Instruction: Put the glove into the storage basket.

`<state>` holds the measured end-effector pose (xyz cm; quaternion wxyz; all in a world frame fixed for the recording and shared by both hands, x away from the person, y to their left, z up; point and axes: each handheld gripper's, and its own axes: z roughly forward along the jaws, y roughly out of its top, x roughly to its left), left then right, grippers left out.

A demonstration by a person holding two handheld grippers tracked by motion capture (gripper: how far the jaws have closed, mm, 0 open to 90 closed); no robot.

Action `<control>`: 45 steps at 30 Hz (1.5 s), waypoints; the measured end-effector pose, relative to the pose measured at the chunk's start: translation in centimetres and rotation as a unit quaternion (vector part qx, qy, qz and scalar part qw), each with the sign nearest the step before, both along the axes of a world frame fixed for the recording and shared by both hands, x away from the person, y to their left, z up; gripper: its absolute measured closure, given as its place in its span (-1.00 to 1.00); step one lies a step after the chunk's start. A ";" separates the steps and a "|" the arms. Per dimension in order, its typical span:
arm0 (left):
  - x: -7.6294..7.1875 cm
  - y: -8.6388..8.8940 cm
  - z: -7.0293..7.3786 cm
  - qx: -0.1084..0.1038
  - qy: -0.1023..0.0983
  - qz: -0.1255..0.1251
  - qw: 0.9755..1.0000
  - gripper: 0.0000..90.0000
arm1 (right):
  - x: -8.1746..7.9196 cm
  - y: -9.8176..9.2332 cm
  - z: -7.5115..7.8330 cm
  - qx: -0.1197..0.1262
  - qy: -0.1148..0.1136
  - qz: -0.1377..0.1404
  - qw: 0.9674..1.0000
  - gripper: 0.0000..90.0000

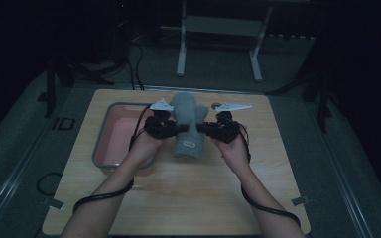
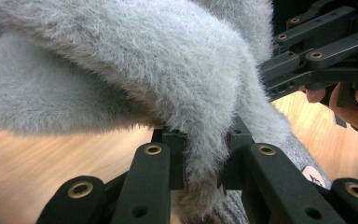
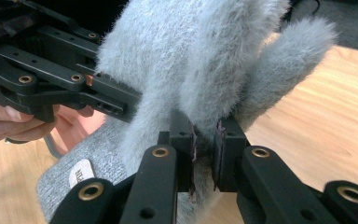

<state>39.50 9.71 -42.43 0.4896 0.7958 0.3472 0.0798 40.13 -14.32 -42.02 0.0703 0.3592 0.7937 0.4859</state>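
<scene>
A fuzzy grey mitten [image 1: 186, 116] hangs between my two grippers above the wooden table [image 1: 188, 198], thumb to the right, knit cuff with a small label [image 1: 188, 144] pointing toward me. My left gripper [image 1: 181, 129] is shut on the mitten's left edge. In the left gripper view the jaws [image 2: 205, 156] pinch a fold of grey fleece [image 2: 144, 70]. My right gripper [image 1: 202, 128] is shut on the right edge, near the thumb. In the right gripper view its pads [image 3: 206, 154] squeeze the fleece [image 3: 191, 60], and the cuff label [image 3: 80, 173] shows lower left.
A pink tray with a grey rim [image 1: 99, 144] lies on the table's left half, partly under my left hand. Cables trail from both grippers along the forearms. A metal stand's legs [image 1: 181, 54] rise beyond the table's far edge. The surroundings are dark.
</scene>
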 end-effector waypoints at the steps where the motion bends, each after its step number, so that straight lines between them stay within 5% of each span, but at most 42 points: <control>1: 0.0 0.0 0.0 0.000 0.000 0.000 1.000 0.73 | 0.1 0.5 0.2 0.000 -0.002 0.002 1.000 0.80; 9: -0.3 4.7 1.5 0.007 -0.005 0.022 1.000 0.73 | 0.8 4.4 1.5 0.005 -0.006 0.026 1.000 0.80; 23: -1.6 13.5 3.0 0.034 0.004 0.064 0.997 0.72 | 1.3 14.0 2.4 0.011 0.002 0.075 0.997 0.80; 30: -1.3 15.8 0.1 0.042 0.042 0.088 0.994 0.72 | 1.9 17.3 0.2 -0.005 0.024 0.078 0.997 0.80; 37: -0.1 15.6 -4.3 0.058 0.089 0.098 0.989 0.72 | 2.8 18.4 -4.3 -0.049 0.067 0.065 0.994 0.81; 43: 0.7 14.9 -6.3 0.091 0.123 0.107 0.982 0.72 | 3.3 19.2 -6.5 -0.086 0.083 0.057 0.991 0.81; 45: 1.1 14.5 -6.6 0.106 0.140 0.112 0.978 0.72 | 3.4 19.5 -6.9 -0.099 0.082 0.054 0.990 0.81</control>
